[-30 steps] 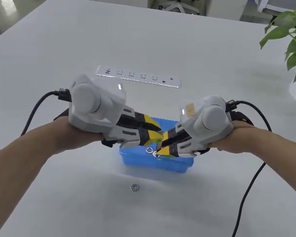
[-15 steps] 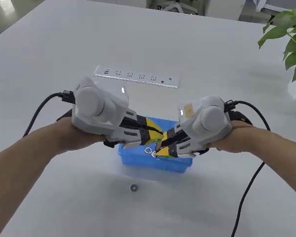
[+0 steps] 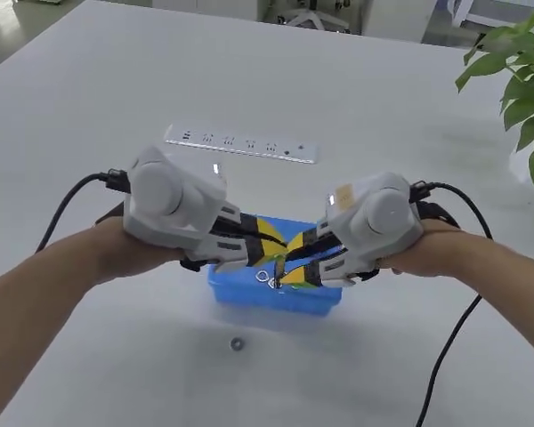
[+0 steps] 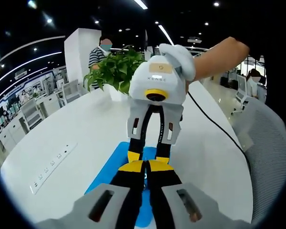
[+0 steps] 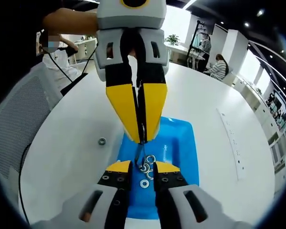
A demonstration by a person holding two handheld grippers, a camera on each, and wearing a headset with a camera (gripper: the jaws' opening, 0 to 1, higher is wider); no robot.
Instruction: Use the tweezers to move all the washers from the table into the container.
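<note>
One washer (image 3: pixel 238 343) lies on the white counter (image 3: pixel 383 107), just in front of the blue container (image 3: pixel 267 302), and by the look of it is the only one not yet moved. At least three washers (image 5: pixel 150 159) rest in a cluster on the container's floor; the jaws hide part of the cluster, so the count is uncertain. Above them hangs the single pair of tweezers (image 5: pixel 140 151), tips pointing down into the container, apparently placed to drop a washer among the others. The left gripper (image 5: pixel 143 137) has its jaws clamped on the tweezers. Facing it tip to tip, the right gripper (image 5: pixel 143 164) has its jaws a narrow gap apart, with nothing visibly between them. One power strip (image 3: pixel 240 144) and one leafy plant (image 3: pixel 516 71) stand well behind.
</note>
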